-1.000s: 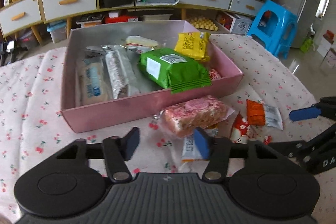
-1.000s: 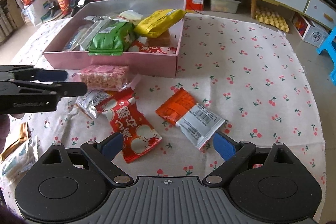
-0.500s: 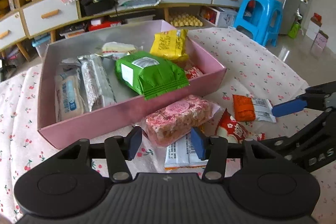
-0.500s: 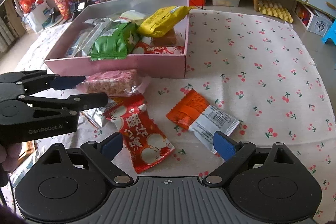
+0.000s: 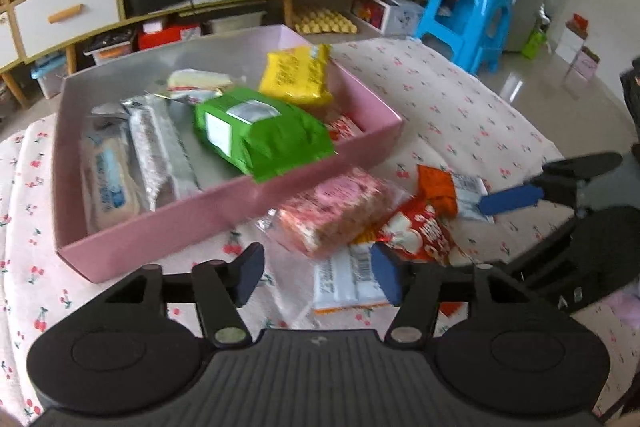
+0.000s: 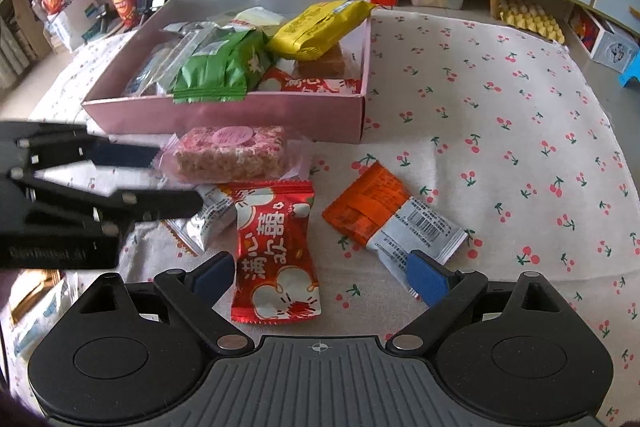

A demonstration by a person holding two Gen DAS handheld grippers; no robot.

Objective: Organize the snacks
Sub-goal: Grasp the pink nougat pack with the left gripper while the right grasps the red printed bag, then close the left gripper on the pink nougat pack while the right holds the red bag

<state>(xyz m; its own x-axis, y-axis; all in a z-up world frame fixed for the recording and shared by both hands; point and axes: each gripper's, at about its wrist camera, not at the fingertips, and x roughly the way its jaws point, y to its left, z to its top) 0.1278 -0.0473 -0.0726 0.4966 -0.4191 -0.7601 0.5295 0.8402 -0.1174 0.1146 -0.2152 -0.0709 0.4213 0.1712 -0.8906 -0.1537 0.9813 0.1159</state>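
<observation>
The pink rice bar (image 5: 334, 213) is being lined up by the wide-open, empty left gripper (image 5: 316, 269); closing is needed next, right gripper (image 6: 320, 277) likewise spread empty

Colours and patterns, tabletop snacks

Pink box (image 6: 224, 115) with grey inner walls; inside, green packet (image 6: 216, 67), yellow packet (image 6: 320, 27), silver wrappers (image 5: 160, 151). White tablecloth (image 6: 500, 131) printed with red cherries on green stems. Outside box: pink speckled bar (image 6: 232, 153) with round pink label; red packet (image 6: 276, 251) with white characters and white apple shapes; orange-and-white packet (image 6: 384, 219) with black barcode. Blue pads (image 6: 424, 277) on black gripper bodies.
</observation>
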